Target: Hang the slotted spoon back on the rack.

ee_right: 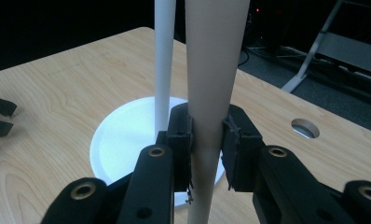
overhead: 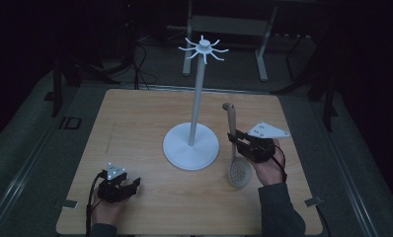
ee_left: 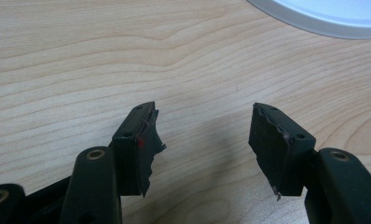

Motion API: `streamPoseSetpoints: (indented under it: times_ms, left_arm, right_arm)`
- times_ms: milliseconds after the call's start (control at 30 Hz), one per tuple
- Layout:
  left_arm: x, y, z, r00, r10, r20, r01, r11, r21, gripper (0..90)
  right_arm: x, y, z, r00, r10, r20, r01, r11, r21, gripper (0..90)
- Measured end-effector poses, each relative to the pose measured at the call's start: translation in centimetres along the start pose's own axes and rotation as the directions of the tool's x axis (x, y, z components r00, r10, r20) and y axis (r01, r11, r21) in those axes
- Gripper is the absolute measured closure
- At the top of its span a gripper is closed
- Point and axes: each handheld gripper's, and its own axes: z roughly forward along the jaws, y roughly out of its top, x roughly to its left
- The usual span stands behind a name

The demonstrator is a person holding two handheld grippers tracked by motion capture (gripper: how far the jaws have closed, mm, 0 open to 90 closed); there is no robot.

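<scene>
Skimmer handle (ee_right: 210,93) in right tongs (ee_right: 207,137)

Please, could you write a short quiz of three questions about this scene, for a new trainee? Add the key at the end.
1. True or false: the right gripper is shut on the handle of the slotted spoon.
2. Which describes the left gripper?
A. open, with nothing between its pads, low over the table
B. shut on the white stand
C. holding a cup
3. What tops the pole of the white stand, and is anything hanging there?

Key:
1. True; both pads press the handle, with the bowl end down near the table.
2. A
3. A ring of short hooks; nothing hangs on them.
</scene>
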Motion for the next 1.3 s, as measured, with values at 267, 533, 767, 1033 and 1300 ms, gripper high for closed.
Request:
streamPoseSetpoints:
  times_ms: [267, 533, 767, 1033, 1300]
  left_arm:
    - [0.0, 0.0, 0.0, 1.0000, 0.000, 0.001, 0.000, 1.0000, 0.000, 42.1]
    - [0.0, 0.0, 0.0, 1.0000, 0.000, 0.001, 0.000, 1.0000, -0.001, 42.1]
    - [0.0, 0.0, 0.0, 1.0000, -0.001, 0.002, 0.001, 1.0000, -0.002, 42.1]
    - [0.0, 0.0, 0.0, 1.0000, 0.000, 0.001, 0.000, 1.0000, -0.002, 42.1]
    - [0.1, 0.0, 0.0, 1.0000, 0.001, 0.001, -0.001, 1.0000, -0.002, 42.1]
  right_arm:
    - [0.2, 0.4, -0.1, 1.0000, -0.001, 0.006, 0.001, 0.9996, -0.029, 74.7]
    - [0.6, 0.9, 0.0, 0.9998, -0.018, 0.003, 0.018, 0.9985, -0.051, 74.7]
    - [0.9, 1.4, 0.2, 0.9999, -0.016, -0.002, 0.016, 0.9976, -0.067, 74.7]
    - [1.2, 2.0, 0.2, 0.9997, -0.024, -0.008, 0.023, 0.9965, -0.080, 74.7]
    - [1.3, 2.5, 0.2, 0.9996, -0.025, -0.011, 0.023, 0.9950, -0.097, 74.7]
